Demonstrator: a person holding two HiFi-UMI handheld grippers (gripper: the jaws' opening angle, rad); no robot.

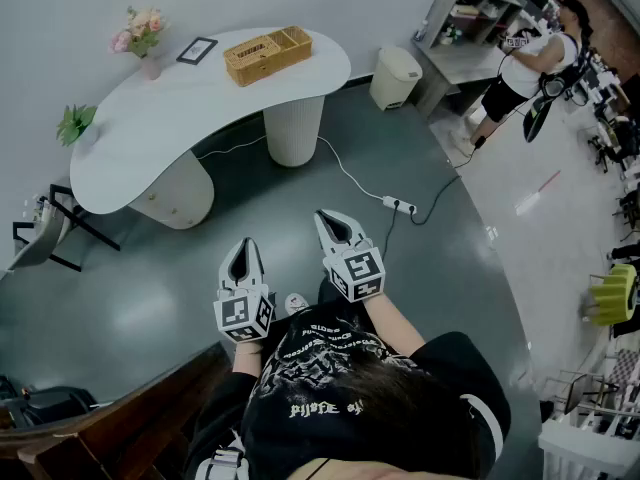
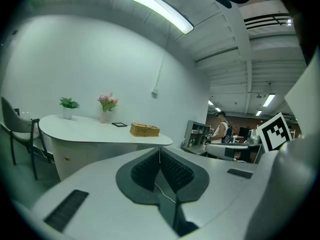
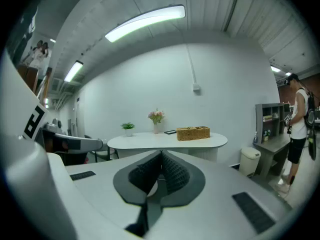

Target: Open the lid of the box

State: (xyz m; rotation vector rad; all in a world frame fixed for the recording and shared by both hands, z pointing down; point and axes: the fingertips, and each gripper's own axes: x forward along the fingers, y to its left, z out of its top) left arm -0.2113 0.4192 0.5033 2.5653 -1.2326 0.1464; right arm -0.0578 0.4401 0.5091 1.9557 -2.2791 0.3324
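The dark grey floor (image 1: 140, 298) is taking up most of the head view. A white curved table (image 1: 170, 118) is standing on two ribbed pedestals against the far wall. At the far right a person (image 1: 525, 63) is standing at a grey shelf unit (image 1: 470, 18), and a cream bin (image 1: 395, 76) is sitting just beside that unit. A chair (image 1: 45, 233) with black legs is standing at the table's left end.

Both grippers are hanging over the floor, well apart from the table and pointing toward it. The left gripper (image 1: 240, 253) is holding its jaws pressed together with nothing between them. The right gripper (image 1: 336, 225) is likewise closed and empty, its pads meeting at the tips.

The woven box (image 1: 267, 54) is resting on the table top near the right end, with neither gripper near it. How its lid is sitting cannot be made out. A vase of pink flowers (image 1: 138, 33) is standing to the box's left, and a small dark frame (image 1: 197, 50) is lying between them. A potted plant (image 1: 76, 122) is sitting at the table's left edge. A white power strip (image 1: 400, 206) is lying on the floor beyond the right gripper.
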